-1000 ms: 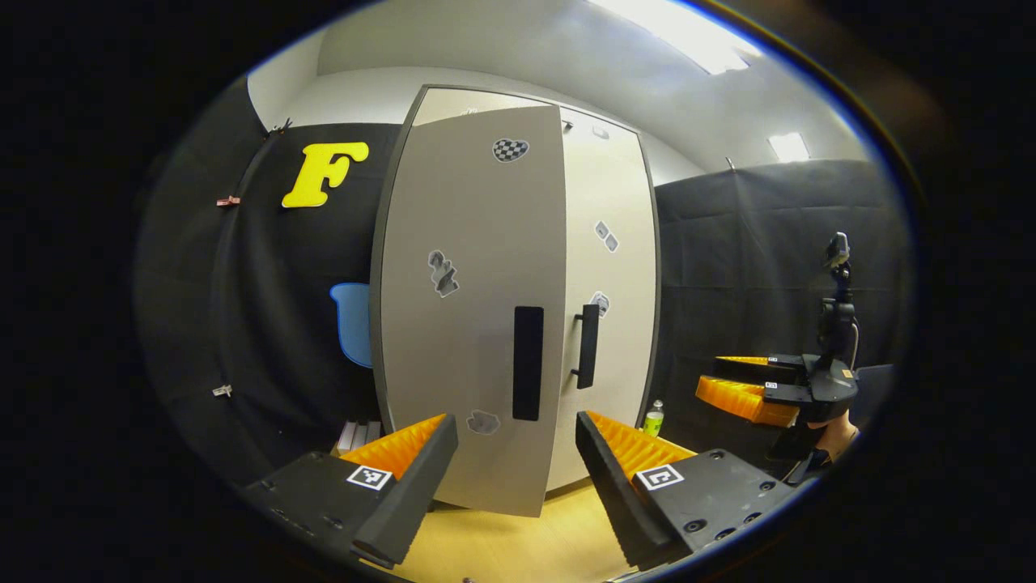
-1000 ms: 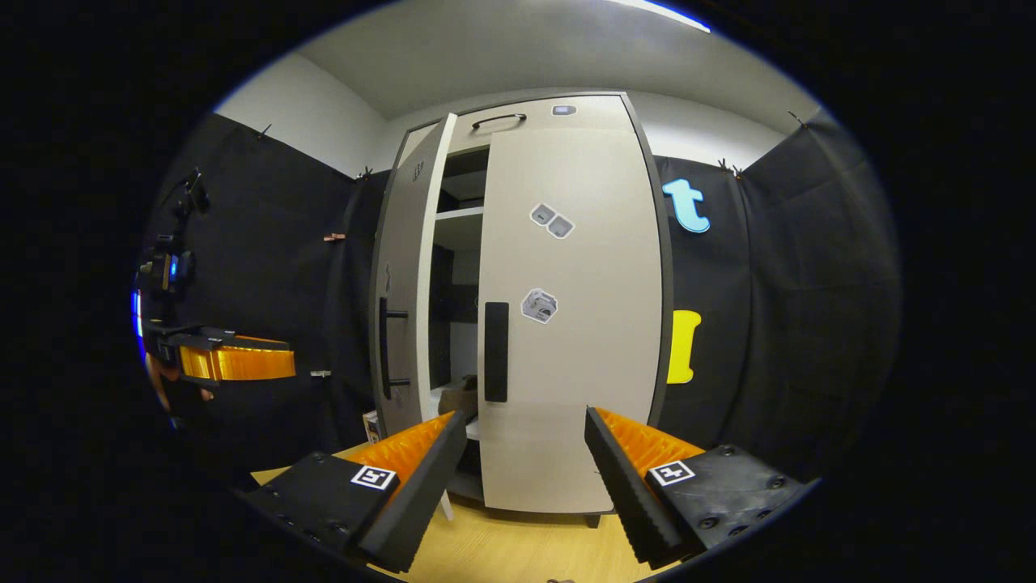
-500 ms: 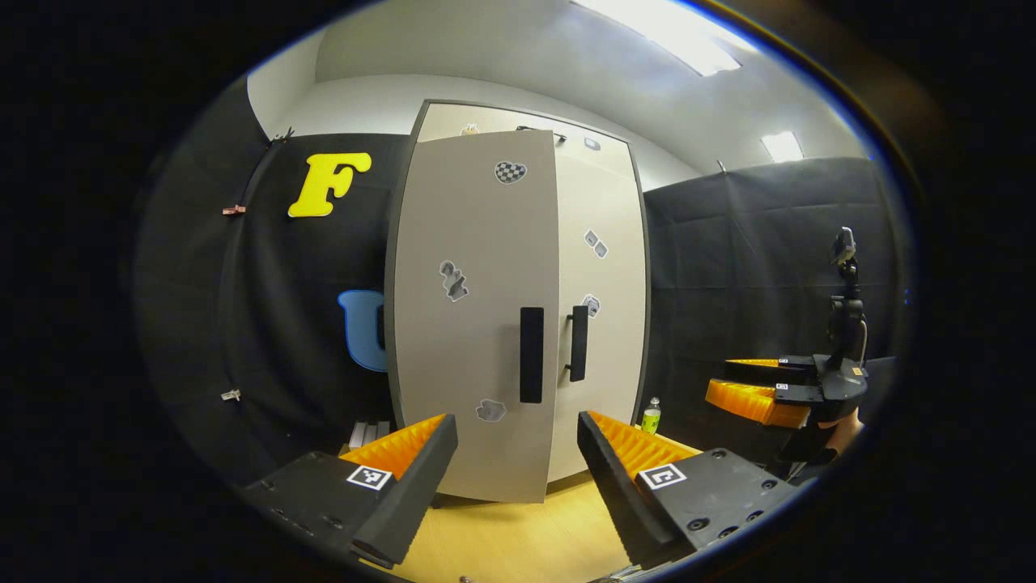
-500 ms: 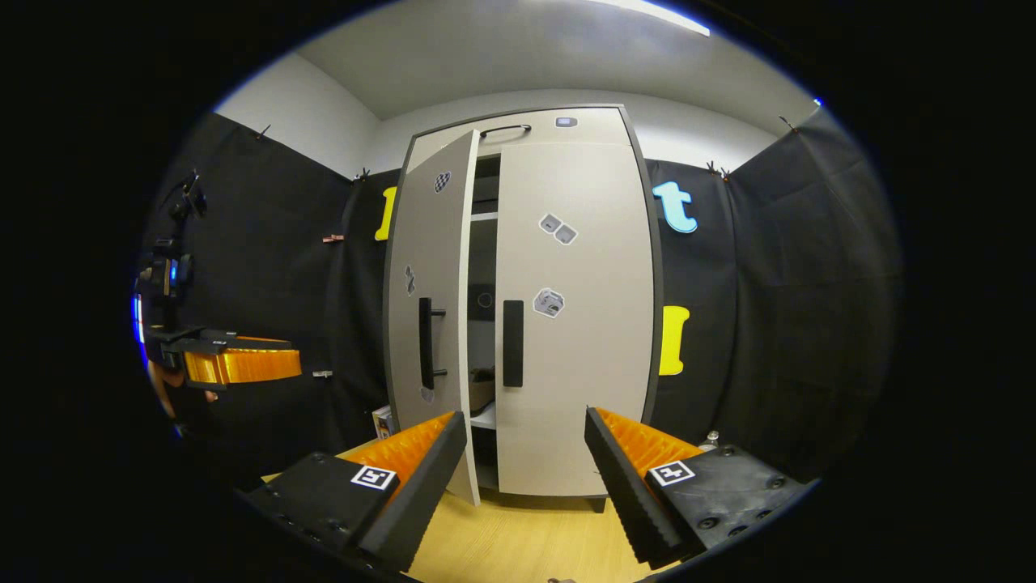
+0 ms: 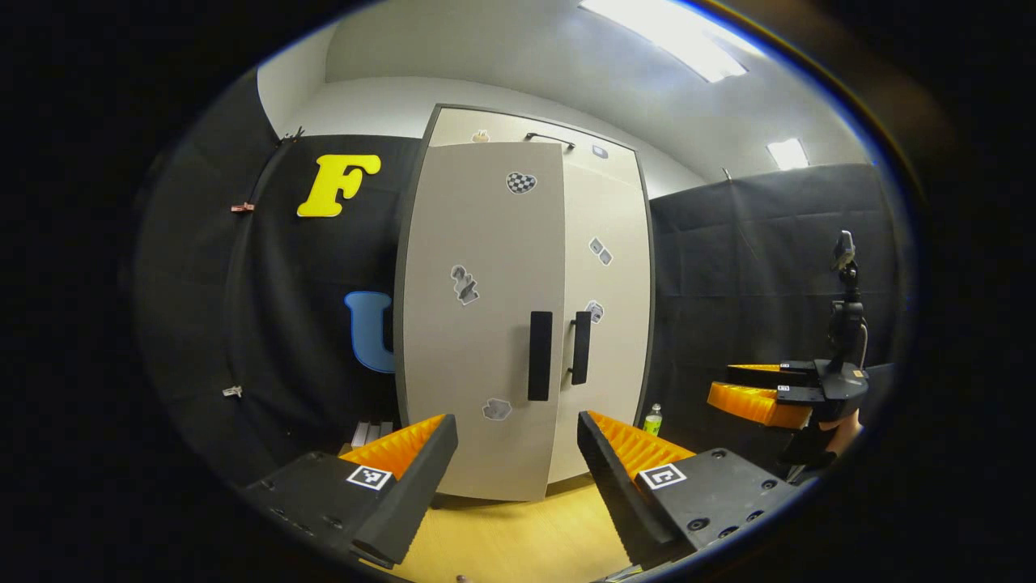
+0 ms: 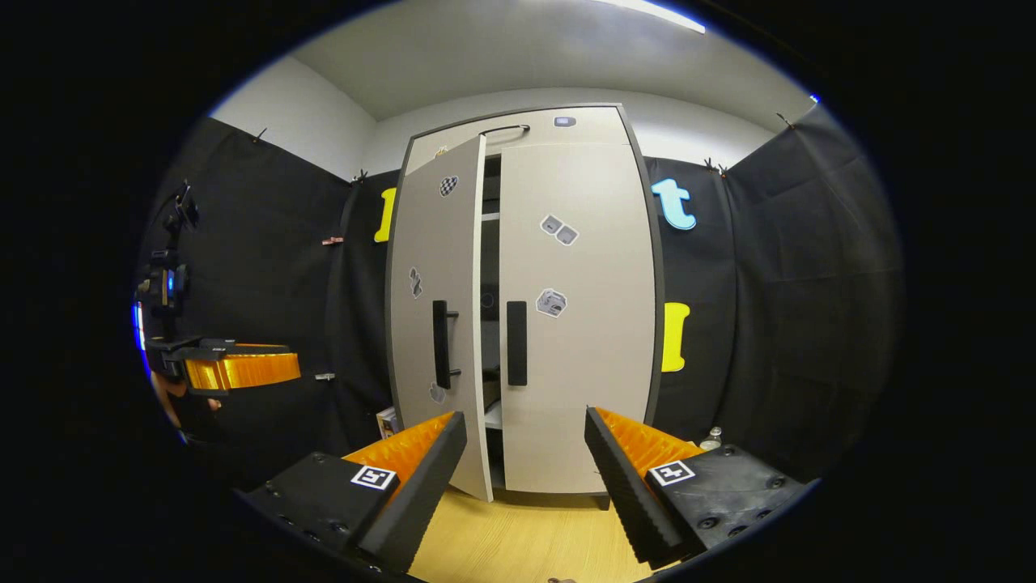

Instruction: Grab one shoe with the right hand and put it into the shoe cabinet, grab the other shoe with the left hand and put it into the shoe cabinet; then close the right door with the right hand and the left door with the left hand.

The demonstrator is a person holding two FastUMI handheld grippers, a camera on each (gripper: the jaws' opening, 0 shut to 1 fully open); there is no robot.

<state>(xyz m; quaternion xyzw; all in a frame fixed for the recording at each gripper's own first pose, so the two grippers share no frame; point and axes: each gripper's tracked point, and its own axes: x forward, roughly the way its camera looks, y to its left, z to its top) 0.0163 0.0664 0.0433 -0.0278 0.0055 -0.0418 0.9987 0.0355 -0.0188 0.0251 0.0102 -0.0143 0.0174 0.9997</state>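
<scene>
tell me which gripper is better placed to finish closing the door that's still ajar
Left. The left door stands slightly ajar while the right door sits shut. The open left gripper faces that door's panel; the right gripper faces the closed side.

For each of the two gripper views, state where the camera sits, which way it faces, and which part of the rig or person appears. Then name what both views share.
Left gripper view: rides the left gripper, left of the shoe cabinet, facing its left door; the right gripper shows.
Right gripper view: rides the right gripper, facing the right door; the left gripper shows.
Shared: cabinet, both doors, wooden floor.
</scene>
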